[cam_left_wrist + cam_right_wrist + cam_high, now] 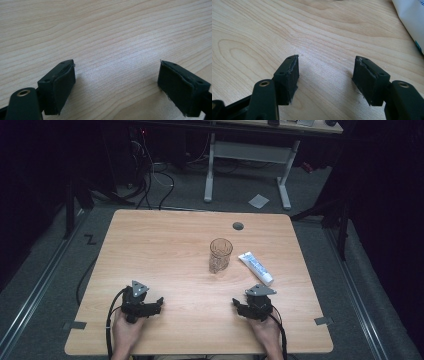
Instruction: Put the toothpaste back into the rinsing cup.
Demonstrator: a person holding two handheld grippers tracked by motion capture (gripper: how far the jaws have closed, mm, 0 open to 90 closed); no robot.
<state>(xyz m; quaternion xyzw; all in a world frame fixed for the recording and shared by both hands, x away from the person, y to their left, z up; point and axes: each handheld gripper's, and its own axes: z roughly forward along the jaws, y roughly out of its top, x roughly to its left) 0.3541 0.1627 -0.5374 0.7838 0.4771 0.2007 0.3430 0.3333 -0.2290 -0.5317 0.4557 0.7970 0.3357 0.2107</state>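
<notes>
From the high view I see the wooden table (165,245) filling the middle of the frame. My left gripper (150,307) sits in the lower left part of the tabletop, held by a hand (125,332) that comes in from the bottom edge. My right gripper (243,308) sits in the lower right part, held by the other hand (267,332). Both rest low near the table's closest edge, well apart from each other. Right of centre stands a clear ribbed glass (220,255), upright. Just to its right lies a white tube (255,268), slanting from upper left down to lower right. The tube is the thing nearest my right gripper, up and slightly right of it, and they do not touch. A small grey disc (238,226) sits in the tabletop above the glass.

In the left gripper view, the two black pads (60,87) stand wide apart at the lower left and lower right of the frame, with bare wood grain between them and nothing gripped.

In the right gripper view, the pads (289,80) are likewise spread wide over bare wood, holding nothing. The white tube (412,20) lies in the upper right corner of this frame, clear of the jaws.
</notes>
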